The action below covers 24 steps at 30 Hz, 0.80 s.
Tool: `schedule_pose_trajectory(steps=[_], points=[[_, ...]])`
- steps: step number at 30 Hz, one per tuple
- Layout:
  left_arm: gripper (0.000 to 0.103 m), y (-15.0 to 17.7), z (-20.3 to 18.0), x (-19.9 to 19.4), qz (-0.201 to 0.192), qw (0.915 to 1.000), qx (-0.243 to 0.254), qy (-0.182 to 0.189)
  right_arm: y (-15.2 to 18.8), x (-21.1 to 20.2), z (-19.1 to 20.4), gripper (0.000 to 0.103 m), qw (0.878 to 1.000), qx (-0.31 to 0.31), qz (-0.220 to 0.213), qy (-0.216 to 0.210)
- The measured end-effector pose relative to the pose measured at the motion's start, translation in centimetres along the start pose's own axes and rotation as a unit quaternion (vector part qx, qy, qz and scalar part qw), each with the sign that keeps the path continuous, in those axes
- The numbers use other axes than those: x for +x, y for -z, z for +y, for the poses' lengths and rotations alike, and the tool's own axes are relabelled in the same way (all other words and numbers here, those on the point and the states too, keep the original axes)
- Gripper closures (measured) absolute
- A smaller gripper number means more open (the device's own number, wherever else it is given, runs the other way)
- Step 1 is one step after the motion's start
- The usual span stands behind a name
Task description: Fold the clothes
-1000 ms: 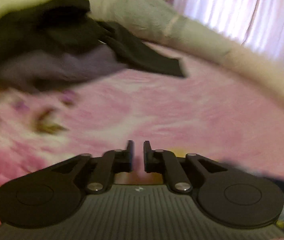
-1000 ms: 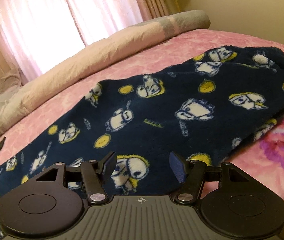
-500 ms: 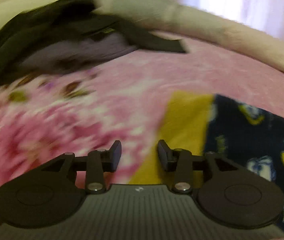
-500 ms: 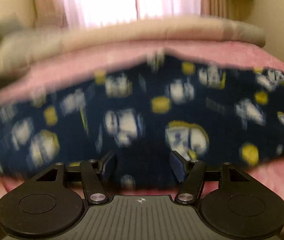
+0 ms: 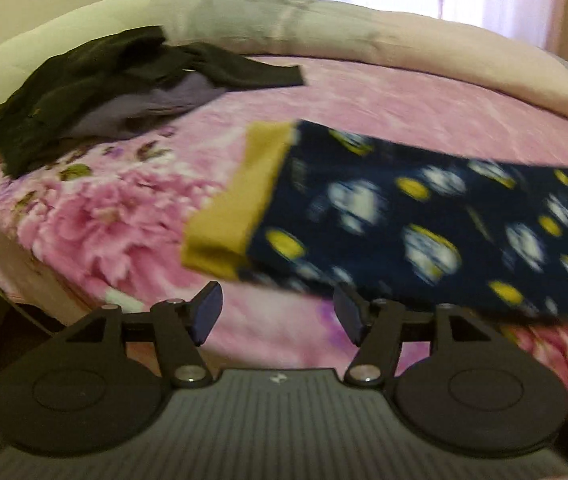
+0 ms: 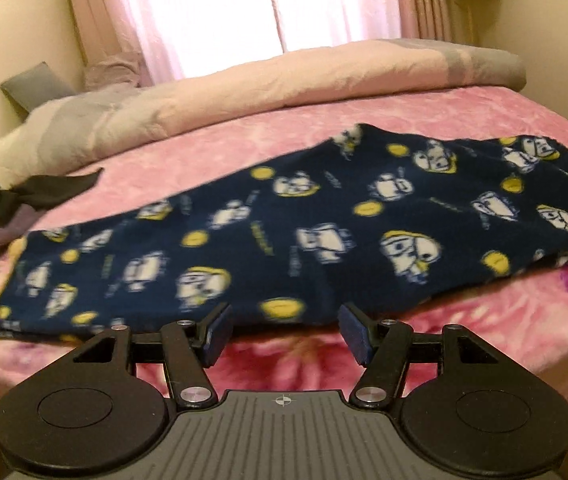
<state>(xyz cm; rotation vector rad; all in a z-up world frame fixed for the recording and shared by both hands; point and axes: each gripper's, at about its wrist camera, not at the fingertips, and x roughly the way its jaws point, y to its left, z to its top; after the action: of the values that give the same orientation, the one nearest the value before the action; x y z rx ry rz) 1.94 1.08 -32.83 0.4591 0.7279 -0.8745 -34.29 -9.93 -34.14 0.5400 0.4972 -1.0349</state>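
Left gripper (image 5: 278,316): jaws wide apart, empty. One second ago they were nearly together; half a second ago partly apart. It now stands back off the bed edge, so I judge a release just finished.

Right gripper (image 6: 282,334): jaws apart, empty, as they were a second ago; its view has swung to face the bed squarely.

Pyjamas (image 6: 284,240): navy fleece, cartoon print. Just ahead of both grippers, lying flat on the blanket (image 5: 104,220). Long axis runs left to right across the grippers' line. Yellow cuff (image 5: 240,196) ahead and slightly left of the left gripper, so the leg end points left; the wider end lies off to the right gripper's right. Reads as halved lengthwise and laid down; a crosswise fold is likely next.

Dark clothes (image 5: 96,80): heaped far left, well apart, unfolded.

Duvet (image 6: 284,76): rolled along the far side.
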Motion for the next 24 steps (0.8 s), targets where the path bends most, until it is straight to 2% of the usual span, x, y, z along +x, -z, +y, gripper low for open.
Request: schedule_pose_trajectory(steps=[7,18,20,22,24], points=[[0.045,2.9,-3.3,-3.2,-0.009,0.9991,0.040,0.009,0.8,-3.2,1.4,0.041,1.000,0.000,-0.017,0.000],[0.041,4.2,-4.4,-6.7,-0.022,0.9975,0.058,0.034,1.6,-7.5,0.6,0.041,0.999,0.011,-0.050,0.013],[0.041,4.0,-4.1,-6.5,-0.021,0.9969,0.044,0.061,1.5,-8.1,0.2,0.041,0.998,0.014,-0.055,0.015],[0.041,3.8,-2.6,-5.4,-0.009,0.9927,-0.016,0.119,1.4,-8.3,-0.3,0.041,0.998,0.021,-0.056,0.018],[0.041,3.6,-0.5,-3.8,0.006,0.9796,-0.093,0.178,1.3,-8.2,-1.1,0.041,0.998,0.031,-0.053,0.023]])
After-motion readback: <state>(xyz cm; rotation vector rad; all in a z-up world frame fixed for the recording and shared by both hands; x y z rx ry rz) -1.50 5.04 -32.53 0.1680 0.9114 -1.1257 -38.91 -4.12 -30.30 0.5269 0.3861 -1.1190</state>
